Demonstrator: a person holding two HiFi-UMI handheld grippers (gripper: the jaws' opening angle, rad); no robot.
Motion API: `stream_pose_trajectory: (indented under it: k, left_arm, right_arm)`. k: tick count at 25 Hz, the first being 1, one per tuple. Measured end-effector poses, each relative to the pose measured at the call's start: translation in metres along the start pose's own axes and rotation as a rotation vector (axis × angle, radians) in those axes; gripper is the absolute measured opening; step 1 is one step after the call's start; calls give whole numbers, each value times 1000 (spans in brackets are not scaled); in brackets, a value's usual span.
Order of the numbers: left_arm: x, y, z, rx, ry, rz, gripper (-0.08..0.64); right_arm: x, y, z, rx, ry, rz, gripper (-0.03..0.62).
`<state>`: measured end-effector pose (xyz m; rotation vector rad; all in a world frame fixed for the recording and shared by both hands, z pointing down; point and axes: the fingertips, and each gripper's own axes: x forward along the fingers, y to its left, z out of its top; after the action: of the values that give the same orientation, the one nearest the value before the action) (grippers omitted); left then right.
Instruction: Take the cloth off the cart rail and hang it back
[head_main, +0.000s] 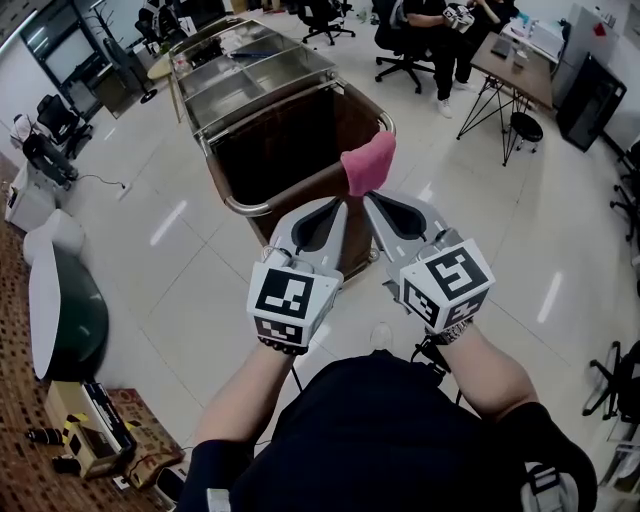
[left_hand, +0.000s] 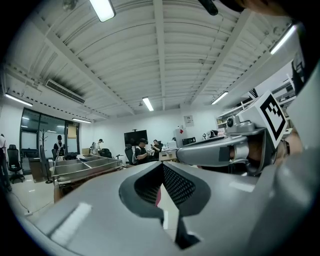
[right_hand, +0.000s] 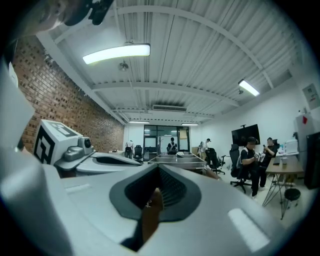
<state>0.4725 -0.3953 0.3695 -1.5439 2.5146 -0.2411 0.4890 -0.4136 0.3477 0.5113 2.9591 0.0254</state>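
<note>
So, cloth nipped at the cart's near rail

Well, I have both grippers side by side in front of me, noses angled in so the tips almost meet at the pink cloth (head_main: 368, 162). It sits on the line of the rail (head_main: 290, 192) at the near end of the cart (head_main: 265, 110); whether it rests on the bar or hangs just clear, I can't tell. The left gripper (head_main: 341, 205) has its jaws together with a pink sliver pinched between them. The right gripper (head_main: 368, 199) is fully closed too, but its own view shows only a brown strip in the slit, so I judge it empty, riding along as a guide. Both point roughly level, away from me, forearms drawn in.
</note>
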Motion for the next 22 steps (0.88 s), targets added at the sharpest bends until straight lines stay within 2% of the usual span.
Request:
stream_pose_trajectory:
  k: [22]
  left_arm:
    - [-22, -3, -3, -13, -13, 1, 3]
  right_arm:
    - [-9, 23, -6, -27, 23, -16, 0]
